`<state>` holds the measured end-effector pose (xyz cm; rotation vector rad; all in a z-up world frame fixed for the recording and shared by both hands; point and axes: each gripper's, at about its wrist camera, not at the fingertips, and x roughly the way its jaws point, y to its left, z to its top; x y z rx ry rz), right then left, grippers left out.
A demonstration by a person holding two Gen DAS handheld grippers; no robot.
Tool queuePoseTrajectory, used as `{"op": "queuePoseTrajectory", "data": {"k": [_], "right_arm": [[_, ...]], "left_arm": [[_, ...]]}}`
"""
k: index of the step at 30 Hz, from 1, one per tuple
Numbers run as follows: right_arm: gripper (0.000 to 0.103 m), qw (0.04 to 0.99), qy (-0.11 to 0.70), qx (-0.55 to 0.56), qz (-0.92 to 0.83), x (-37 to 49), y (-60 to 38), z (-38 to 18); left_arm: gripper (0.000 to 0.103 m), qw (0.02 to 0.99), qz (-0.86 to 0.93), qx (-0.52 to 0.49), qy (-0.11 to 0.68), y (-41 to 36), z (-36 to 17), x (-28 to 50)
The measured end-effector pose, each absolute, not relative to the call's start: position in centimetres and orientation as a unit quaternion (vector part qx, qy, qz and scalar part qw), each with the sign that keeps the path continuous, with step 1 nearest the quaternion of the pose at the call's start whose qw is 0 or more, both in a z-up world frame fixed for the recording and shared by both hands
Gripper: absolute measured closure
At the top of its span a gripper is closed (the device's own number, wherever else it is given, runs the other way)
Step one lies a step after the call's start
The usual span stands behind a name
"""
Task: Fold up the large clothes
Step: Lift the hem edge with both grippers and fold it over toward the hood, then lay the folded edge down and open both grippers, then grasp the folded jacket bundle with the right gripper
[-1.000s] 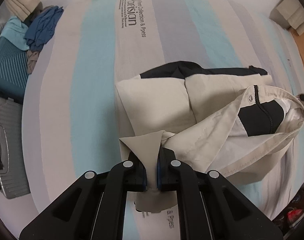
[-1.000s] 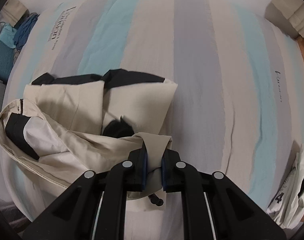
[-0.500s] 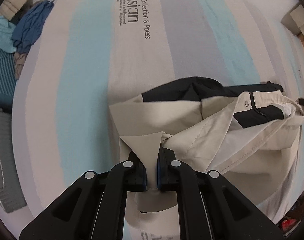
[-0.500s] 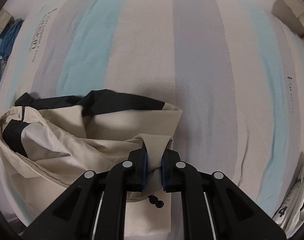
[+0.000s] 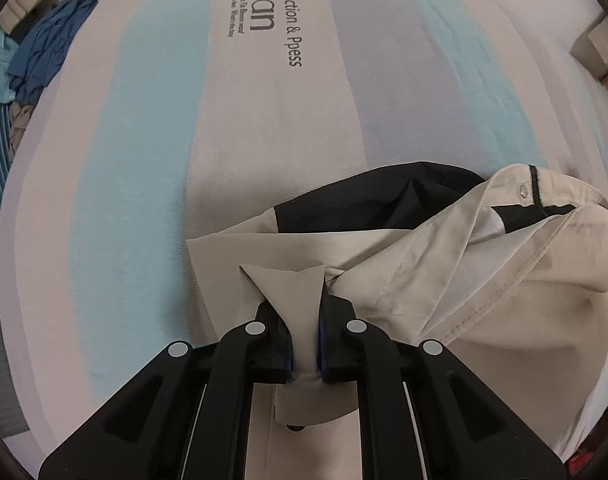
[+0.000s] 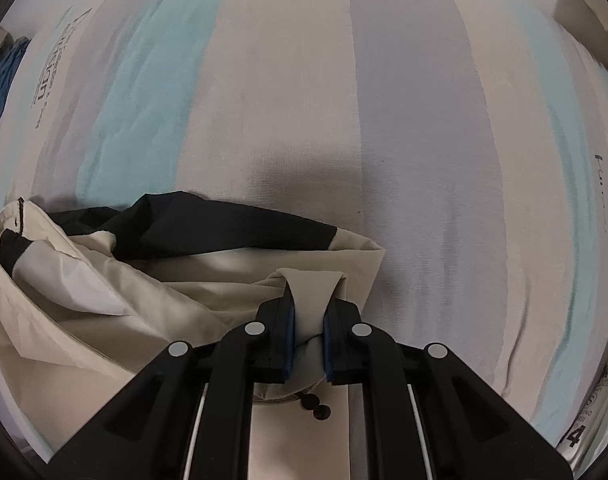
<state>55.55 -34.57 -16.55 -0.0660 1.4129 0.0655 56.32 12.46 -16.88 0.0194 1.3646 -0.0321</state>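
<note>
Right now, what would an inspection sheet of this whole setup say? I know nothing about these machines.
Surface: striped bedsheet in teal, grey and cream, with printed lettering.
Job's things: beige and black jacket, partly folded, lying bunched on the sheet.
Clutter: blue clothes pile at the bed's far left edge; white printed bag at the right edge.
Grippers: left gripper shut on a jacket corner; right gripper shut on another corner.
Cables: nothing seen; only the jacket's black drawcord toggle.
Surroundings: beige cushions and wooden floor beyond the bed.
</note>
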Motion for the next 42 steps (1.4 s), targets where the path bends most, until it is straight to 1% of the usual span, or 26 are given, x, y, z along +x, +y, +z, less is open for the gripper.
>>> {"op": "queuePoseTrajectory", "data": {"k": [5, 6, 7, 8, 9, 10, 11, 12, 13, 16, 19, 24, 27, 32, 35, 38, 42], "right_arm": [[0.09, 0.774, 0.631, -0.039, 0.029, 54.4, -34.8, -15.9], [0.09, 0.779, 0.625, -0.042, 0.029, 54.1, -34.8, -15.5], [0.09, 0.784, 0.618, -0.044, 0.03, 53.8, -34.8, -15.1], [0.088, 0.787, 0.614, -0.045, 0.031, 53.6, -34.7, -14.8], [0.086, 0.791, 0.61, -0.041, 0.034, 53.3, -34.7, -14.4], [0.08, 0.795, 0.605, -0.035, 0.036, 53.1, -35.0, -14.0], [0.053, 0.804, 0.593, -0.018, 0.043, 52.7, -35.4, -13.2], [0.034, 0.816, 0.576, -0.003, 0.047, 52.4, -35.7, -12.3], [0.034, 0.827, 0.561, 0.002, 0.043, 52.2, -36.0, -11.3], [0.034, 0.839, 0.541, 0.014, 0.056, 51.5, -36.5, -9.3], [0.03, 0.846, 0.53, 0.007, 0.066, 50.1, -35.8, -8.1], [0.03, 0.833, 0.546, -0.017, 0.088, 46.7, -33.6, -9.3], [0.03, 0.824, 0.558, -0.038, 0.088, 44.7, -32.4, -10.8], [0.03, 0.818, 0.568, -0.042, 0.085, 42.2, -31.7, -13.2], [0.03, 0.84, 0.533, -0.048, 0.087, 41.3, -30.8, -13.0], [0.03, 0.844, 0.522, -0.038, 0.115, 41.3, -28.6, -13.6], [0.029, 0.849, 0.516, -0.065, 0.097, 41.2, -26.4, -16.6]], "left_arm": [[0.092, 0.787, -0.004, 0.013, 0.616, 11.9, -15.7, 55.2], [0.09, 0.791, -0.002, 0.009, 0.612, 11.9, -15.1, 54.9], [0.085, 0.794, -0.002, 0.002, 0.608, 12.0, -14.4, 54.6], [0.082, 0.796, -0.004, -0.001, 0.605, 12.0, -14.0, 54.4], [0.077, 0.8, -0.006, -0.004, 0.6, 12.0, -13.4, 54.2], [0.061, 0.803, -0.009, -0.004, 0.596, 11.9, -12.9, 53.9], [0.045, 0.811, -0.012, -0.007, 0.585, 11.8, -12.0, 53.5], [0.017, 0.825, -0.006, -0.005, 0.565, 11.9, -11.1, 53.4], [0.013, 0.842, 0.0, -0.002, 0.539, 11.9, -9.7, 53.0], [0.013, 0.852, -0.006, -0.008, 0.524, 11.7, -7.7, 52.8], [0.009, 0.855, -0.014, -0.003, 0.518, 10.8, -6.7, 52.6], [0.008, 0.847, -0.03, 0.001, 0.53, 8.2, -7.0, 50.2], [0.008, 0.843, -0.052, 0.011, 0.536, 5.1, -8.0, 48.1], [0.008, 0.838, -0.1, -0.008, 0.537, -0.7, -10.6, 45.9], [0.009, 0.841, -0.102, -0.005, 0.531, -3.4, -12.9, 45.8], [0.01, 0.849, -0.09, 0.005, 0.521, -4.3, -15.2, 46.0], [0.008, 0.859, -0.074, 0.022, 0.506, -4.9, -18.0, 46.0]]}}
